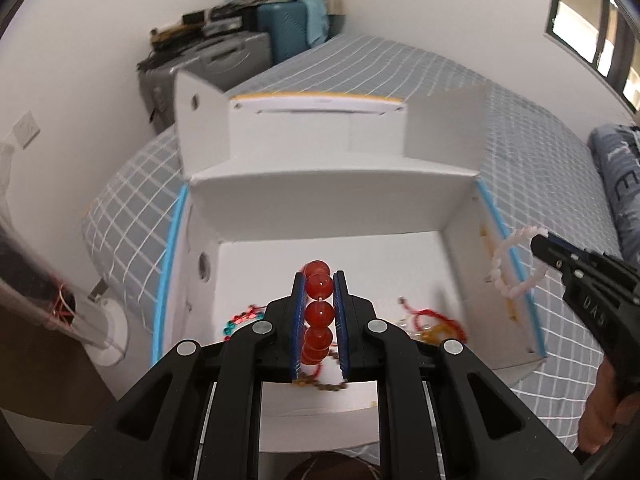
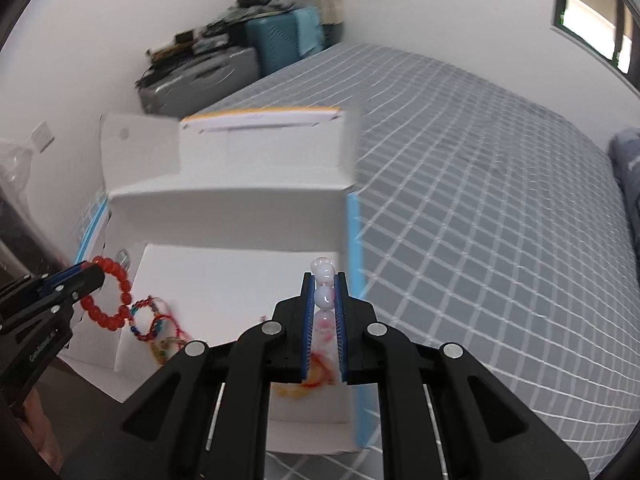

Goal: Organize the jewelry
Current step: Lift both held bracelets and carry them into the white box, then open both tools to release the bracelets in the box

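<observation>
My left gripper (image 1: 319,280) is shut on a red bead bracelet (image 1: 319,314), held above the open white cardboard box (image 1: 328,196) on the bed. It also shows in the right wrist view (image 2: 86,276) with the red bracelet (image 2: 107,300) hanging from it. My right gripper (image 2: 324,280) is shut on a pale pink bead bracelet (image 2: 325,297) over the box's right side; in the left wrist view the right gripper (image 1: 540,240) holds that pink bracelet (image 1: 516,268) at the box's right wall. Several more bracelets (image 1: 436,326) lie on the box floor.
The box stands on a grey checked bedsheet (image 2: 480,208). Suitcases (image 1: 248,40) with clutter stand against the far wall. A window (image 1: 592,20) is at the upper right. A blue-grey pillow (image 1: 616,176) lies at the right edge.
</observation>
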Available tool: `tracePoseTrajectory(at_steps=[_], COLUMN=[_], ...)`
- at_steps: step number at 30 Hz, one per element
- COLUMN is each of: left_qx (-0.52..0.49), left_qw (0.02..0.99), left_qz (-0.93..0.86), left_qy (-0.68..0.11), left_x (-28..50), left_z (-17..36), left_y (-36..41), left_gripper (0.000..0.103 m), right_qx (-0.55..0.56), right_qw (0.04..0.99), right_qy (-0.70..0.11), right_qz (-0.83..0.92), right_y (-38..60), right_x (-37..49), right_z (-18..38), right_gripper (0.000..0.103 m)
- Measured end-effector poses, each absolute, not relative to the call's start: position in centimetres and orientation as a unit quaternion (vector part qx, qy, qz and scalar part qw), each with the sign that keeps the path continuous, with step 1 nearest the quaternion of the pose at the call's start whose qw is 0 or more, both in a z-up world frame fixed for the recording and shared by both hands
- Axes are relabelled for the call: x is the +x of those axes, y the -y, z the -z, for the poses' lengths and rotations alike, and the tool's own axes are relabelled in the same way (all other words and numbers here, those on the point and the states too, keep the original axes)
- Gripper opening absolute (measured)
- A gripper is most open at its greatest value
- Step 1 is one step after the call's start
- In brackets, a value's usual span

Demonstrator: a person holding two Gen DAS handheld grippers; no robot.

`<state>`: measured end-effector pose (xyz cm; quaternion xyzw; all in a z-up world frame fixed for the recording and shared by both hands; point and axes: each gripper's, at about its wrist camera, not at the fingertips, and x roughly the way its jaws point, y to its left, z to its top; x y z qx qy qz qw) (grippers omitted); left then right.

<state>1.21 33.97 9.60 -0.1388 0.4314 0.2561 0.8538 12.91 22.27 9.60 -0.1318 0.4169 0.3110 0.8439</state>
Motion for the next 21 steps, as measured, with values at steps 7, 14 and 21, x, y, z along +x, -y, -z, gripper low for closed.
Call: tracePoseTrajectory(at_steps=[7, 14, 21], left_qx=[-0.157, -0.162, -0.164], left_qw=[0.834, 0.819, 0.817], left_qz=[-0.262, -0.262, -0.260], left_qy=[-0.460, -0.483, -0.489], left_x=[0.9, 1.3, 1.8], left_z=[-5.6, -3.0, -2.3], left_y=[-36.6, -37.4, -37.4], left_gripper=[0.013, 0.013, 0.014], right_qx=[-0.158, -0.169, -0.171], right_qw=[0.823, 0.810, 0.802], right_qy=[-0.443, -0.465, -0.478], right_qz=[-0.320, -0.315, -0.314], right_y=[-26.2, -27.4, -27.5], right_x=[12.1, 12.2, 12.4], right_z=[-5.5, -2.8, -1.6], right_gripper=[0.009, 0.009, 0.010])
